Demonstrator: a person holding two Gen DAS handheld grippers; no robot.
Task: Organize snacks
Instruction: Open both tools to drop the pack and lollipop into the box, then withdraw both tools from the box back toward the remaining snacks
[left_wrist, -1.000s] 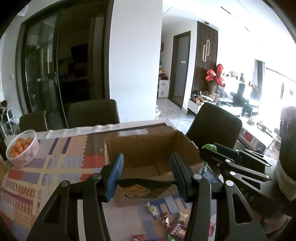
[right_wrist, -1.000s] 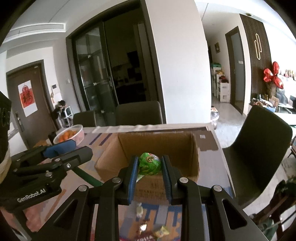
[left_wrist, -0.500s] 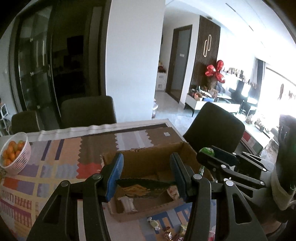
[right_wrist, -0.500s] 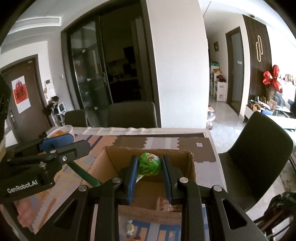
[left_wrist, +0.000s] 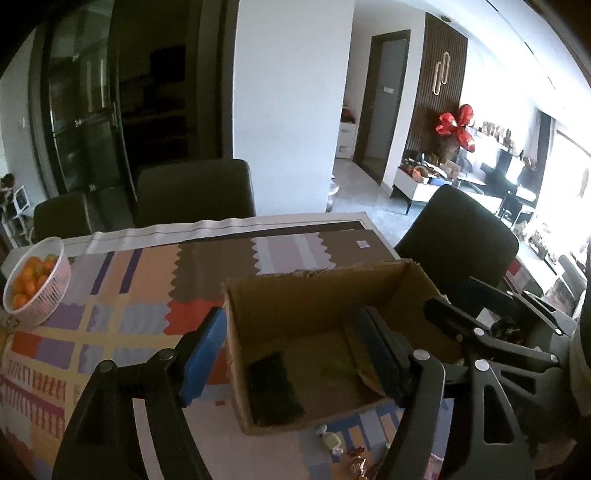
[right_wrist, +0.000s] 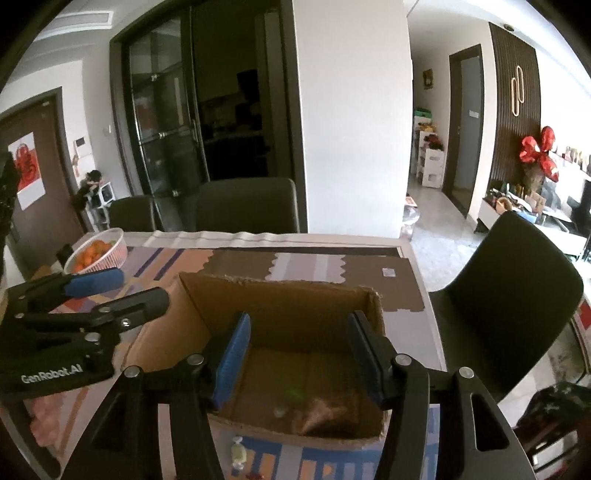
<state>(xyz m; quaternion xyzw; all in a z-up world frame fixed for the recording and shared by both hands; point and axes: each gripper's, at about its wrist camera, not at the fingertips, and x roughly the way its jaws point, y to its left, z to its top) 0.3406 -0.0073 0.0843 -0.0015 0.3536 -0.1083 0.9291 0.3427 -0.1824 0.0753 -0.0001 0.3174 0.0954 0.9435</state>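
Nearest the cameras, both tongs hang over the cardboard box (left_wrist: 317, 295) w/ jaws apart and nothing between them: left tongs (left_wrist: 295, 354) wide, right tongs (right_wrist: 299, 354) about half spread, and both have just been opening. A dark packet (left_wrist: 275, 387) lies on the box floor at its left side, and a blurred green smear (right_wrist: 295, 391) shows lower down in the right view, prob. the round green snack, though too blurred to be sure. Risk 1: the left tongs straddle the box's left wall, so a careless pull-back could hook the wall and drag or tip the box. Risk 2: the two tongs sit close together, so they may knock as they withdraw. Just in front of the box, loose wrapped candies (left_wrist: 332, 441) wait on the desk (left_wrist: 110, 302); a low sweep could scatter them off the near edge. Further back, the fruit basket (left_wrist: 37, 280) sits well apart at far left, likely safe.
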